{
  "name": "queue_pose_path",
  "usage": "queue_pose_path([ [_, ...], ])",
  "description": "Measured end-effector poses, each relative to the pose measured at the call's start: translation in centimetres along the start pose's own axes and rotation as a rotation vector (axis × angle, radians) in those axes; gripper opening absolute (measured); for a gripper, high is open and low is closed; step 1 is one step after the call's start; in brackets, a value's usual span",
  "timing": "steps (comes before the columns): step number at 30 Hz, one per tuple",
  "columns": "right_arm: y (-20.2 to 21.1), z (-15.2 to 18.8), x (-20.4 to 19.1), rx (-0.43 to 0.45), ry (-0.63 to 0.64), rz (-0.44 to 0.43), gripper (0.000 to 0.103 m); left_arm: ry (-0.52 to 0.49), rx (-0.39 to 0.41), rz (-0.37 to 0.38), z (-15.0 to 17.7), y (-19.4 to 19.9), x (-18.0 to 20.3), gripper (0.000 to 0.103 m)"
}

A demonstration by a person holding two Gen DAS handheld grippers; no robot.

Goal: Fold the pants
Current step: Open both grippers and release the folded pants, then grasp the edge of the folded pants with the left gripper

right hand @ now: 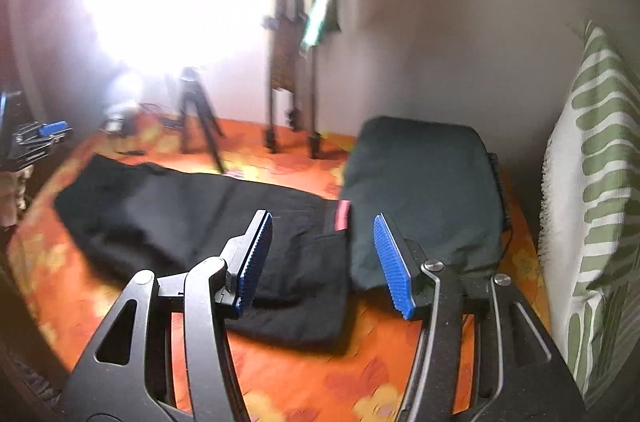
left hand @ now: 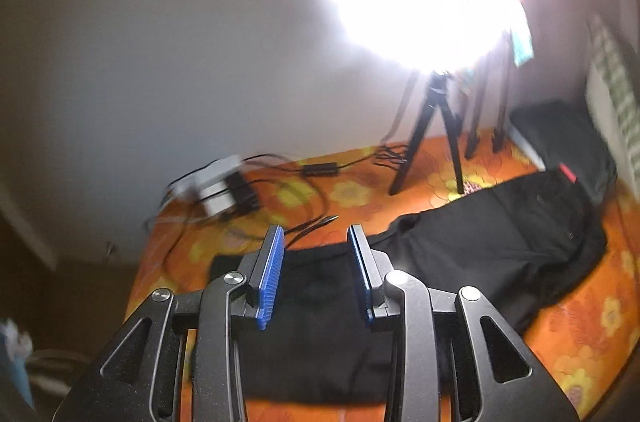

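Pants (left hand: 460, 250): one black pair, laid flat along an orange floral bed cover (right hand: 304, 374). Grippers: two. The left gripper (left hand: 316, 276) hangs above the leg end, jaws parted, holding nothing. The right gripper (right hand: 324, 262) hangs above the waistband end, jaws wide apart, holding nothing. One dark cushion (right hand: 424, 182) touches the waistband.

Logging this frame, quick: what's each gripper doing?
Left gripper: open, empty, above the black pants.
Right gripper: open, empty.
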State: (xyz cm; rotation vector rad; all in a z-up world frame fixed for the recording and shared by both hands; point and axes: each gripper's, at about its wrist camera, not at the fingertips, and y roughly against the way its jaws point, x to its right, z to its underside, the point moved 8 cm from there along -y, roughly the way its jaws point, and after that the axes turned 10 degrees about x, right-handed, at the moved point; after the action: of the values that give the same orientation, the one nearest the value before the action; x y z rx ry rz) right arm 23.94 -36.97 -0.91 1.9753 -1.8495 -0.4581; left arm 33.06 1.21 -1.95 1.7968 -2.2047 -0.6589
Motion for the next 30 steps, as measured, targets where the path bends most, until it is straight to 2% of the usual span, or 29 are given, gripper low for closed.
queue_pose_path([
  [5,5.1,1.6,-5.3,0.009,0.014,-0.121,0.055,0.151,-0.002,-0.052,2.9,4.3,-5.9,0.031],
  [9,6.5,3.9,-10.1,-0.009,0.027,-0.216,0.055,0.25,-0.028,-0.084,6.3,5.6,-9.3,0.031],
  [12,6.0,5.8,-13.4,-0.037,0.032,-0.274,0.055,0.319,-0.056,-0.104,9.2,5.6,-11.1,0.031],
  [16,3.4,8.0,-17.2,-0.097,0.032,-0.343,0.055,0.4,-0.09,-0.1,12.7,4.1,-12.3,0.031],
  [21,-1.4,11.1,-20.5,-0.204,0.04,-0.381,0.055,0.403,-0.175,-0.083,16.2,1.7,-12.1,0.031],
  [25,-5.0,13.7,-22.0,-0.29,0.055,-0.376,0.055,0.41,-0.204,-0.021,17.3,0.3,-10.3,0.031],
  [29,-9.2,14.8,-20.7,-0.369,-0.017,-0.327,0.055,0.345,-0.212,0.138,16.5,0.2,-4.5,0.031],
  [30,-9.8,14.5,-20.0,-0.374,-0.05,-0.32,0.055,0.333,-0.214,0.203,16.3,0.5,-2.0,0.031],
])
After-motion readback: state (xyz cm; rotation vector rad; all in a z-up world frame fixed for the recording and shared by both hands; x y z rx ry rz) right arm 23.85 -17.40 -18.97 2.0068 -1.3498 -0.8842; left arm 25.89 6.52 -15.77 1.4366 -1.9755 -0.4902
